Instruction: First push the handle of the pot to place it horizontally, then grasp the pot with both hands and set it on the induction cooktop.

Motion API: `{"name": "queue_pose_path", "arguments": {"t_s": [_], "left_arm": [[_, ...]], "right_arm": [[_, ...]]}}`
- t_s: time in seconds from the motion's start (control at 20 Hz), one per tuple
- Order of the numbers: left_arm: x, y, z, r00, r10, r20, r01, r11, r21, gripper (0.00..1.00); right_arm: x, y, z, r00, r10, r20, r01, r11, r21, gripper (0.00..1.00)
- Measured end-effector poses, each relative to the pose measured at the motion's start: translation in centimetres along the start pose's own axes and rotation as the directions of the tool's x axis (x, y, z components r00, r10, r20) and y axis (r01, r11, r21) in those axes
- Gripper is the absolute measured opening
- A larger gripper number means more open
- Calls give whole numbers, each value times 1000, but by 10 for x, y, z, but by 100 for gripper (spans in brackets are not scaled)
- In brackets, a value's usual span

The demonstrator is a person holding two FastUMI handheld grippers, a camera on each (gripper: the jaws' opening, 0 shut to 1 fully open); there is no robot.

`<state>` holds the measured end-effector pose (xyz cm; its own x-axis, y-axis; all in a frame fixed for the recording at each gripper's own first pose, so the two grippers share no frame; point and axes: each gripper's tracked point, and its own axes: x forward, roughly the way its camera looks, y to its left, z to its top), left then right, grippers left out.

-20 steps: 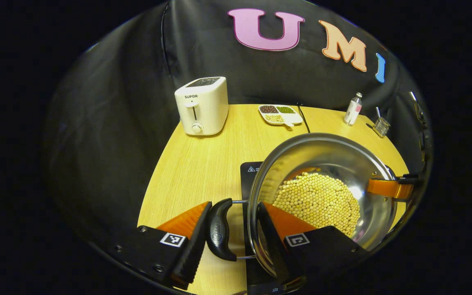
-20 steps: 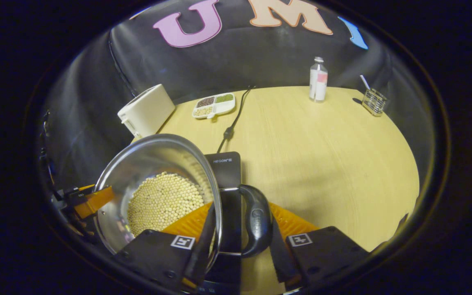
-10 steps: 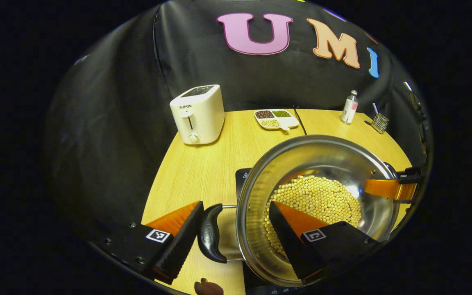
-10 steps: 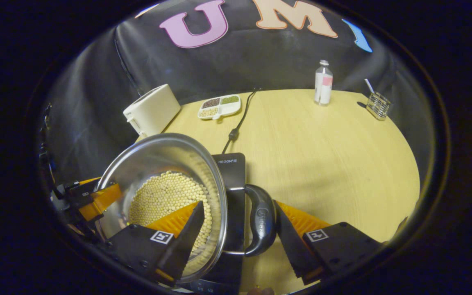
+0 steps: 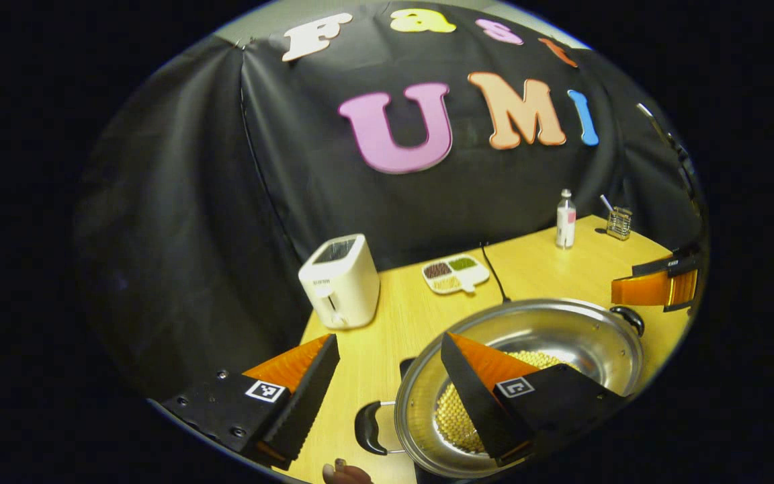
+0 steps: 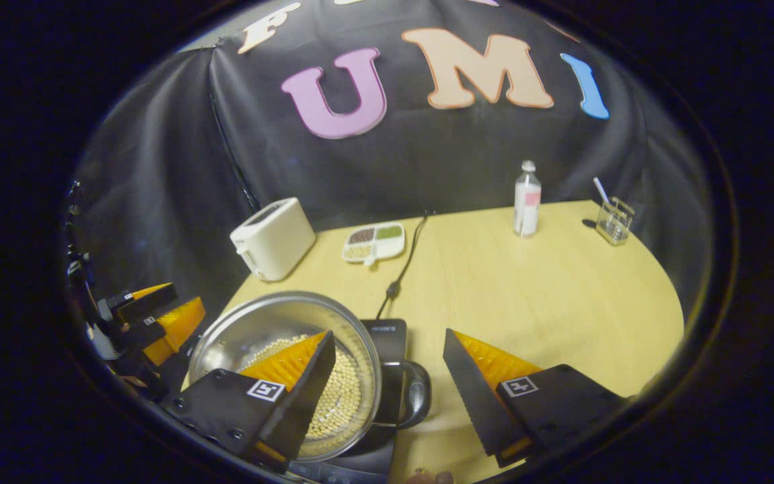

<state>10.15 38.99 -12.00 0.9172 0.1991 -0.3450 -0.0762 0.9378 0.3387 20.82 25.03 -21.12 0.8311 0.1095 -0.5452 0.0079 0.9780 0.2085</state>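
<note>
The steel pot [image 5: 562,336] holds yellow beans [image 5: 541,359] and rests on the black induction cooktop [image 5: 406,366]. Its black side handle [image 5: 368,428] lies below and between my left gripper's fingers. My left gripper [image 5: 388,341] hangs open above the pot's left side, touching nothing. In the right gripper view the pot [image 6: 259,329] sits on the cooktop [image 6: 387,333], and its other handle [image 6: 414,403] lies under my right gripper [image 6: 388,336], which is open and apart from it. Each gripper appears across the pot in the other's view: the right gripper [image 5: 656,286] and the left gripper [image 6: 158,316].
A white toaster [image 5: 340,282] stands at the table's back left, beside a divided dish of beans [image 5: 454,274]. The cooktop's power cord [image 6: 404,265] runs to the wall. A small bottle [image 6: 526,202] and a glass holder [image 6: 612,222] stand at the back right.
Both grippers opened wider off the pot's handles, then rose and drew back. The pot stays on the cooktop.
</note>
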Motion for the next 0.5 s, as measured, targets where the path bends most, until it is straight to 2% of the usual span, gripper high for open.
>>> {"name": "queue_pose_path", "arguments": {"t_s": [0.05, 0.1, 0.15, 0.2, 0.25, 0.35, 0.4, 0.45, 0.5], "left_arm": [[-9, -7, 15, 999, -5, 35, 5, 1000, -7, 98], [-18, -17, 30, 998, -9, 66, 10, 1000, -20, 98], [-27, -28, 44, 996, -11, 85, 14, 999, -36, 100], [-41, -38, 54, 994, -11, 109, 18, 998, -61, 98], [-52, -52, 66, 991, -18, 134, 30, 996, -83, 98], [-73, -79, 93, 980, -15, 198, 45, 988, -149, 98], [-87, -99, 107, 971, -28, 237, 76, 977, -197, 98], [-98, -124, 121, 960, -55, 276, 126, 961, -245, 98], [-108, -150, 127, 953, -75, 292, 161, 945, -286, 100]], "right_arm": [[-12, 0, 16, 999, 20, 42, -20, 1000, -3, 100], [-23, -2, 30, 997, 32, 73, -31, 999, -10, 94], [-37, -7, 42, 993, 41, 108, -39, 999, -19, 100], [-51, -14, 53, 989, 51, 136, -47, 998, -36, 100], [-66, -22, 64, 984, 55, 172, -45, 997, -61, 94], [-97, -50, 86, 970, 39, 240, -13, 994, -107, 93], [-112, -62, 97, 962, 43, 270, -11, 993, -121, 93], [-125, -72, 102, 955, 53, 292, -15, 992, -129, 100], [-138, -84, 107, 948, 63, 311, -22, 991, -131, 93]]}}
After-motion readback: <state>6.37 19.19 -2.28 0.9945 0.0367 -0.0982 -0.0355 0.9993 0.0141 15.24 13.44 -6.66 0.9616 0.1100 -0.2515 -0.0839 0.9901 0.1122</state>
